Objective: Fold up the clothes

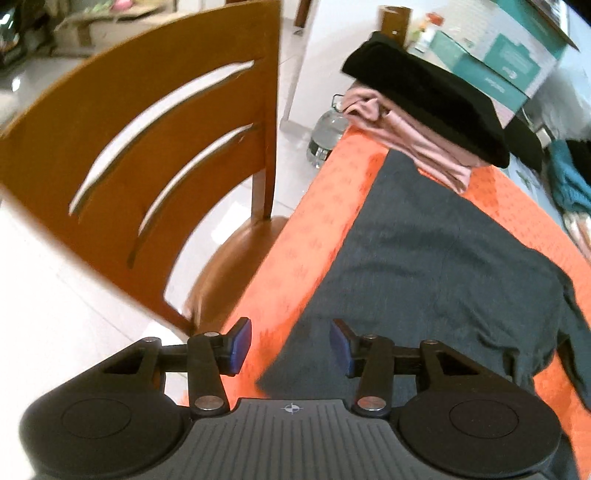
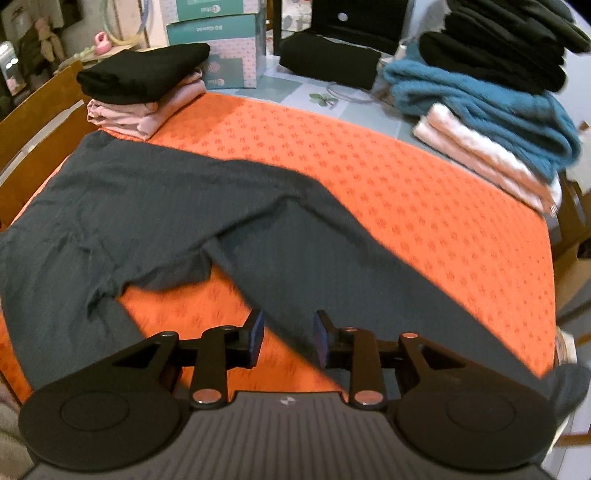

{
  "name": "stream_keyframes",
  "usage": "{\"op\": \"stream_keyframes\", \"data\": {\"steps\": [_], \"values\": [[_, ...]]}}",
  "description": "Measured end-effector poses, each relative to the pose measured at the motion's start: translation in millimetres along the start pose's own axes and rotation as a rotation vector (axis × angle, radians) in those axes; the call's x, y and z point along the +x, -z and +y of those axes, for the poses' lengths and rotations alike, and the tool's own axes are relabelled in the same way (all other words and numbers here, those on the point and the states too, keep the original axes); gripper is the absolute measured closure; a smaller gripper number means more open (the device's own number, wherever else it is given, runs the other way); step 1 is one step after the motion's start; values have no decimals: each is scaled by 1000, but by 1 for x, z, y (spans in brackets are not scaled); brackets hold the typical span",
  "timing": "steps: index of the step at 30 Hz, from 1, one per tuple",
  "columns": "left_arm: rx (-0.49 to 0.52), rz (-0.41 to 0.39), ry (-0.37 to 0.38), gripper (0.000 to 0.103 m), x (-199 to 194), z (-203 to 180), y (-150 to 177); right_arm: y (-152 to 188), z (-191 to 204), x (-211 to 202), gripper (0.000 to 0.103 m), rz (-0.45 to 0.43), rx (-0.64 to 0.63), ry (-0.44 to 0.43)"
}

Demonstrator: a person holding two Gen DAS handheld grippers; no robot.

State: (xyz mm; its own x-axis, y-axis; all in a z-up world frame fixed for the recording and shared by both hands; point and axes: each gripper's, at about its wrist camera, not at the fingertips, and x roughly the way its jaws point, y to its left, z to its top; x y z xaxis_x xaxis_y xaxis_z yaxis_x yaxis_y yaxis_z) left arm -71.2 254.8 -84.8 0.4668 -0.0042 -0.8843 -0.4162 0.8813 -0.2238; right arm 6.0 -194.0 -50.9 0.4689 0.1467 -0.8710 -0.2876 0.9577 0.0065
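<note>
Evidently the dark grey trousers [image 2: 155, 206] are laid out flat on the orange cloth [image 2: 406, 192] of the bench, legs parted, so that edges can be reached. One leg [image 2: 369, 280] runs beneath the right tongs [image 2: 288, 338], whose pads are held wide, nothing between them. The left tongs [image 1: 291, 345], likewise wide and empty, are poised over the garment's near edge. Folded stacks [image 2: 144, 85] are kept beyond, clear of the working space; a wooden chair [image 1: 147, 155] stands left.

The dark grey knit garment [image 2: 155, 206] runs off the left edge of the right wrist view, and its long leg slips past the near right table corner. Blur smears the brown slatted wooden chair [image 1: 155, 147], and the print on the far teal cardboard boxes [image 2: 221, 33] is unreadable.
</note>
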Motion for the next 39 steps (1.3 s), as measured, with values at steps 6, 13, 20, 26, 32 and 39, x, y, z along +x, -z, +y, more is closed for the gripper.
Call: {"op": "stream_keyframes", "data": {"steps": [6, 13, 20, 26, 32, 39], "values": [[-40, 30, -22, 61, 10, 2, 16, 33, 3, -11, 68, 26, 53, 20], [19, 28, -33, 65, 7, -5, 16, 66, -8, -27, 68, 43, 155, 62], [120, 1, -19, 58, -6, -36, 15, 93, -62, -55, 68, 10, 316, 165], [205, -38, 48, 50, -20, -92, 35, 117, -151, -72, 68, -50, 518, 269], [263, -25, 73, 48, -25, -149, 69, 132, -248, -60, 64, -98, 700, 279], [331, -6, 97, 46, -28, -209, 105, 128, -333, -10, 68, -83, 827, 158]]}}
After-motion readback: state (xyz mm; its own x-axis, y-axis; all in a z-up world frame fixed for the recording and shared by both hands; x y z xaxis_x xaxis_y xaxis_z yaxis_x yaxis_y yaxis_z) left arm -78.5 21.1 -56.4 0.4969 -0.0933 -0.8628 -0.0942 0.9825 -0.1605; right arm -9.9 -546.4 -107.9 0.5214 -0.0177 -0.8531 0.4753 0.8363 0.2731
